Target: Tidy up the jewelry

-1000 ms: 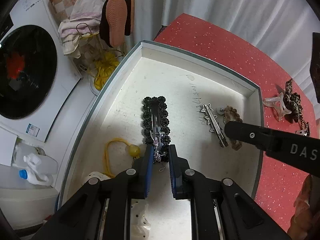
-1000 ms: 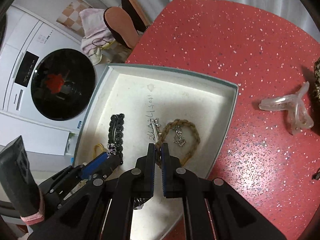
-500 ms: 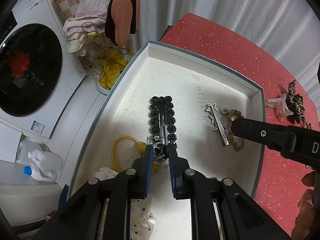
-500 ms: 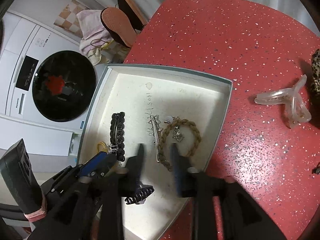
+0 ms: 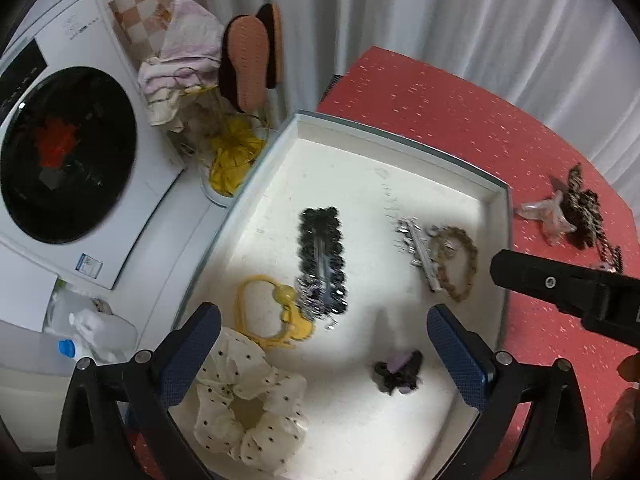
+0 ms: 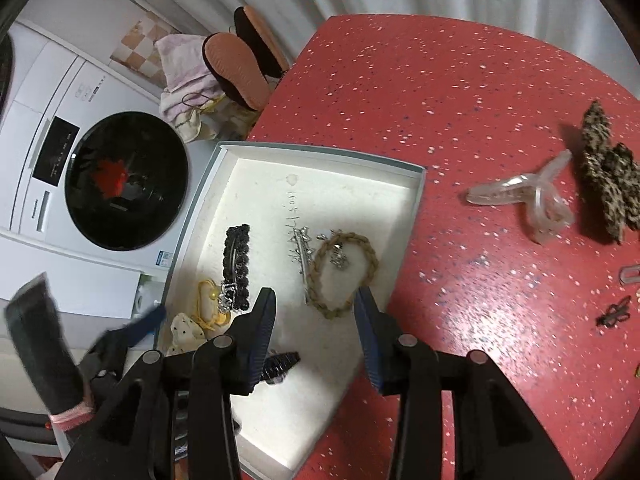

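Observation:
A white tray (image 5: pixel 404 148) (image 6: pixel 328 150) sits on the red table. In it lie a black beaded clip (image 5: pixel 322 254) (image 6: pixel 237 266), a silver clip (image 5: pixel 416 248) (image 6: pixel 300 254), a braided bracelet (image 5: pixel 460 264) (image 6: pixel 344 272), a yellow hair tie (image 5: pixel 268 312), a dotted scrunchie (image 5: pixel 248 404) and a small dark claw clip (image 5: pixel 398 370). My left gripper (image 5: pixel 320 320) is open and empty above the tray's near part. My right gripper (image 6: pixel 316 312) is open and empty above the bracelet.
On the red table (image 6: pixel 460 100) right of the tray lie a clear claw clip (image 6: pixel 532 196), a leopard-print clip (image 6: pixel 608 172) and a few small pieces (image 6: pixel 614 314). A washing machine (image 6: pixel 100 184) stands left, below the table edge. White curtains hang behind.
Both grippers have opened wide and drawn back. The left one let go of the black beaded clip, the right one let go of the bracelet. Both items lie in the tray.

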